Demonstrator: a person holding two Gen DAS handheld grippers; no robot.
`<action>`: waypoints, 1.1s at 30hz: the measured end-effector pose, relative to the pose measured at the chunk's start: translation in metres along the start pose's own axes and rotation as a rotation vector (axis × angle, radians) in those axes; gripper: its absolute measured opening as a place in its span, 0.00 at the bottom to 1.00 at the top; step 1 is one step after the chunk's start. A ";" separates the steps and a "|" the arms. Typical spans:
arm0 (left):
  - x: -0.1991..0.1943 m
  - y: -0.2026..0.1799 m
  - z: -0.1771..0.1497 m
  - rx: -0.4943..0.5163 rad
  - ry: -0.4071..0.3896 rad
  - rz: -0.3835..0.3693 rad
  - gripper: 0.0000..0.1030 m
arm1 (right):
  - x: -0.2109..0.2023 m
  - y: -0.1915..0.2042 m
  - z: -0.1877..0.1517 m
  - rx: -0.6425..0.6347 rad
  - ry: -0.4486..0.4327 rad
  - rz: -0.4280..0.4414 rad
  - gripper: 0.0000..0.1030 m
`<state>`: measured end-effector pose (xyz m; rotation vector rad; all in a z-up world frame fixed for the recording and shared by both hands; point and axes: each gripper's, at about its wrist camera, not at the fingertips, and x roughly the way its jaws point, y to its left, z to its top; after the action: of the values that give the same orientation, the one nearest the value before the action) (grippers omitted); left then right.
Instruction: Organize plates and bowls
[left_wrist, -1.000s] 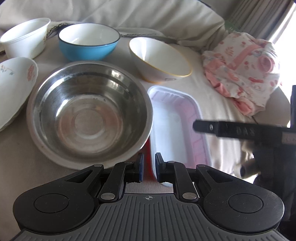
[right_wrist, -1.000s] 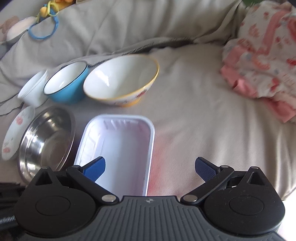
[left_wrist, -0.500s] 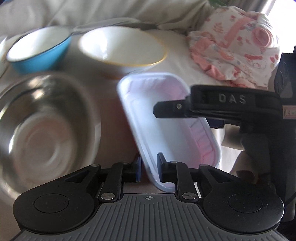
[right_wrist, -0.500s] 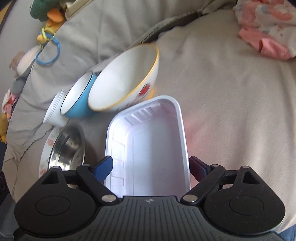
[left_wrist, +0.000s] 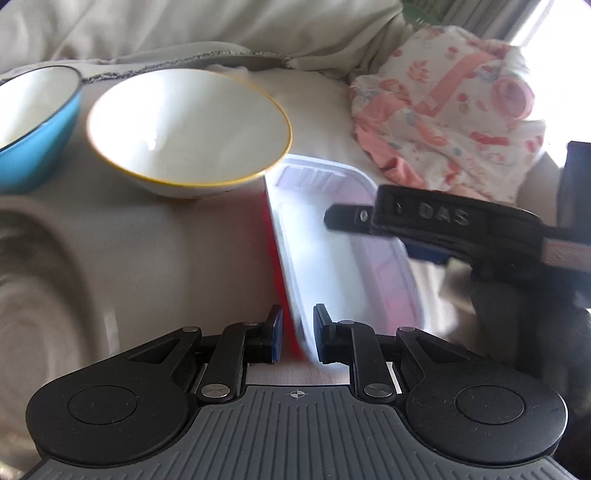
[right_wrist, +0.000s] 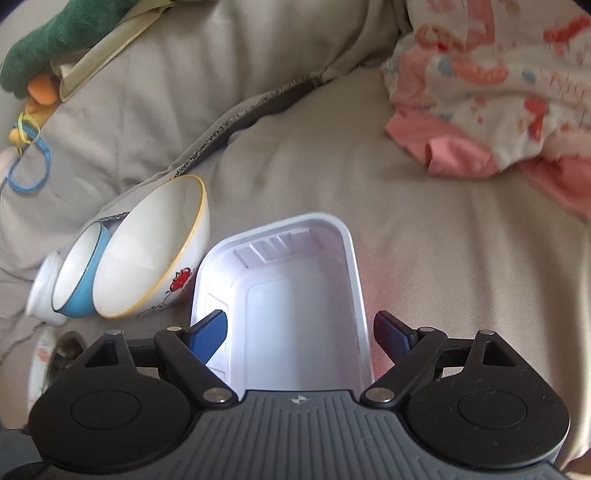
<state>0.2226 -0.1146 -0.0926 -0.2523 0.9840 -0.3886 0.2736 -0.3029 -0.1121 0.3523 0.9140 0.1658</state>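
Note:
A white rectangular plastic tray (left_wrist: 332, 236) with a red underside lies on the beige cushion. My left gripper (left_wrist: 298, 338) is shut on its near left rim. My right gripper (right_wrist: 299, 332) is open, its fingers either side of the tray (right_wrist: 295, 295), one inside the left wall and one outside the right wall. It also shows at the right of the left wrist view (left_wrist: 443, 221). A white bowl with a yellow rim (left_wrist: 188, 129) stands just beyond the tray, with a blue bowl (left_wrist: 29, 122) to its left. The steel bowl (left_wrist: 40, 295) is blurred at the left.
A pink patterned cloth (left_wrist: 450, 110) is bunched at the far right. A small white bowl (right_wrist: 42, 291) and a flowered plate (right_wrist: 40, 358) lie behind the blue bowl (right_wrist: 79, 273). A green plush toy (right_wrist: 62, 37) and blue ring (right_wrist: 29, 166) rest on the back cushion.
Both grippers have moved forward and right. The right gripper has come down around the tray's near end. The steel bowl has slid out to the left of the left wrist view.

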 end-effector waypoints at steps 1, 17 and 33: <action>-0.012 0.003 -0.003 -0.008 -0.010 -0.015 0.20 | -0.005 0.004 0.000 -0.017 -0.016 -0.022 0.85; -0.175 0.156 -0.067 -0.377 -0.269 0.209 0.20 | -0.056 0.154 -0.034 -0.271 0.045 0.140 0.93; -0.141 0.174 -0.070 -0.352 -0.249 0.222 0.20 | 0.045 0.162 -0.092 -0.222 0.251 0.121 0.99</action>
<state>0.1295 0.1005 -0.0890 -0.4924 0.8191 0.0229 0.2290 -0.1180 -0.1371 0.1824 1.1102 0.4270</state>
